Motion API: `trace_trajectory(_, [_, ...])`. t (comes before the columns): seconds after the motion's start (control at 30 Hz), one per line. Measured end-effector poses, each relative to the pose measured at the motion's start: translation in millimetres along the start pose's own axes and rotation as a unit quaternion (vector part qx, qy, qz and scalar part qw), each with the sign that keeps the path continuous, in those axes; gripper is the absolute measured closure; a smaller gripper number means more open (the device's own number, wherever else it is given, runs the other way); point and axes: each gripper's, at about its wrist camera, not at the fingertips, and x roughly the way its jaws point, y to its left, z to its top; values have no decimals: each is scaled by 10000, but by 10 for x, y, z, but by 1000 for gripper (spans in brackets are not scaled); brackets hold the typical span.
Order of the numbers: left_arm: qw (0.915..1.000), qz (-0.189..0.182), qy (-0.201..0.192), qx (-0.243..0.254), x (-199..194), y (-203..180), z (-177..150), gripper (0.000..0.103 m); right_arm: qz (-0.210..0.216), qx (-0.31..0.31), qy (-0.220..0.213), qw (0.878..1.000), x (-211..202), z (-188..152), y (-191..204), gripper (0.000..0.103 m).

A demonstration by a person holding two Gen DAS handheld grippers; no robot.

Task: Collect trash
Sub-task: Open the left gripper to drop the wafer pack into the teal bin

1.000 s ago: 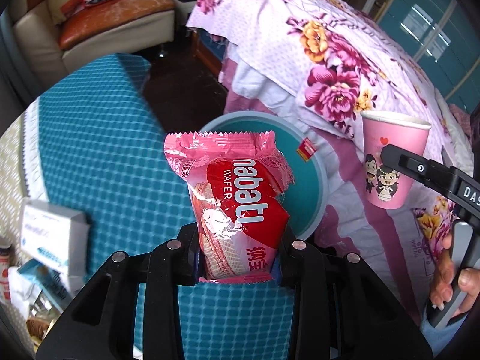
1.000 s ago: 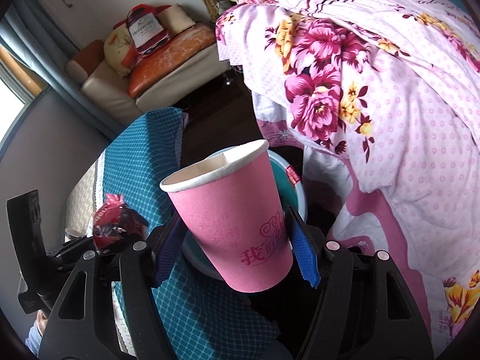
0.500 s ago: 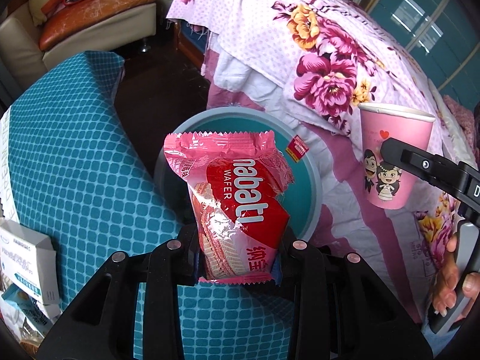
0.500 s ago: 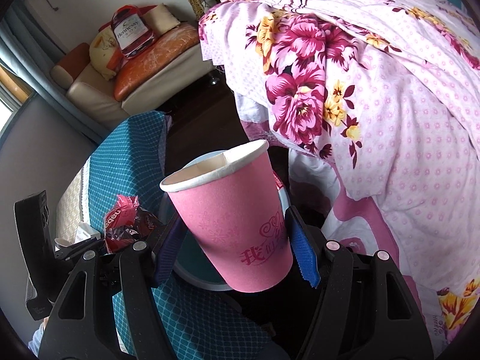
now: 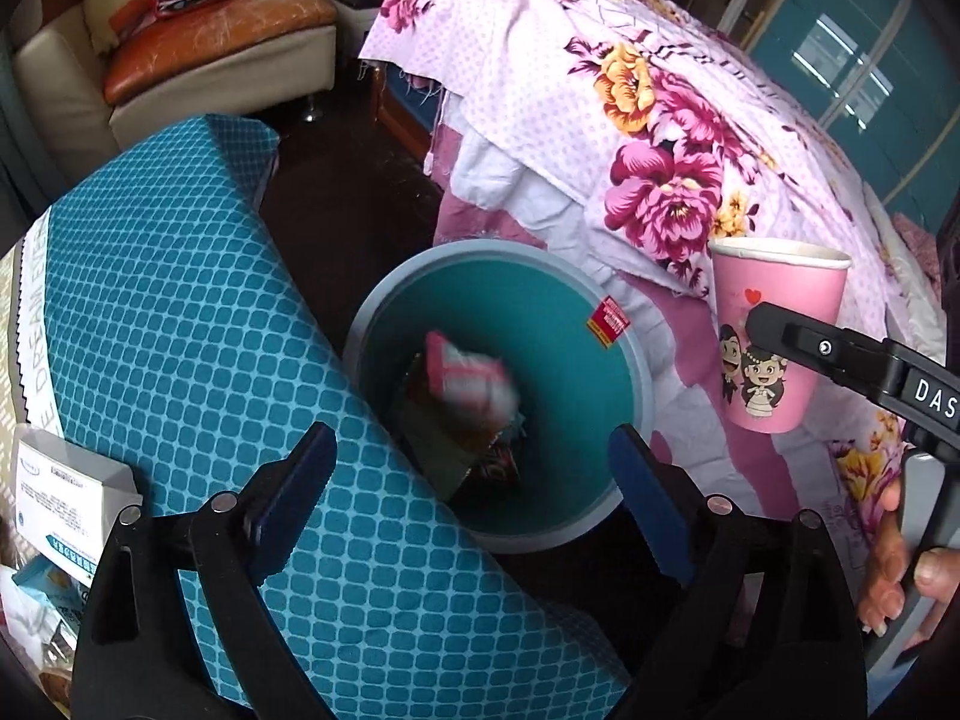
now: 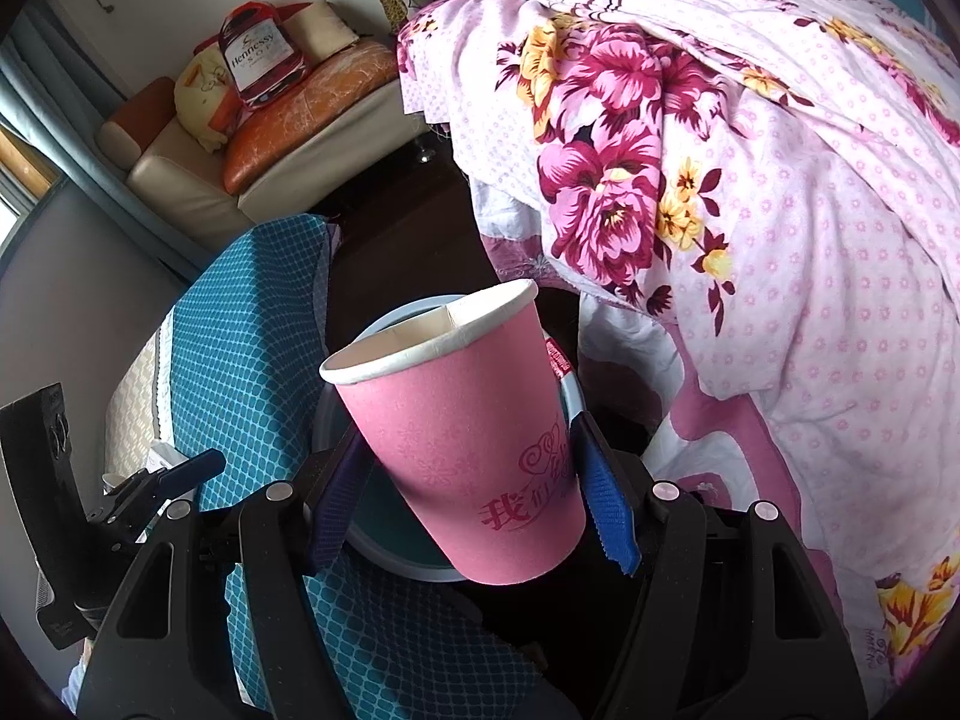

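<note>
Left view only: bin (image 5: 636, 372) interior, wafer pack (image 5: 471, 384) blurred inside it above other wrappers. Right view: cup (image 6: 462, 450) blocks most of the bin (image 6: 384, 558). Left gripper (image 5: 471, 480) jaws spread wide, empty, over the bin. Right gripper (image 6: 474, 498) clamped on the pink cup, upright, near the bin's rim. 0.5 s ago the left one still pinched the pack; now released.

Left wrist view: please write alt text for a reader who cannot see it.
The left hand-held gripper is open above a round teal trash bin, where a blurred pink wafer packet sits among other trash. To the right, the right hand-held gripper holds a pink paper cup in front of a floral bedspread.
</note>
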Motion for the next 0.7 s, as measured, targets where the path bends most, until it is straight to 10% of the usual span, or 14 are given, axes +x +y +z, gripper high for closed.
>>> trace_trajectory(0.7, [9991, -124, -142, -375, -392, 447, -373, 10, -80, -483, 242, 9985, 163, -84, 505, 39])
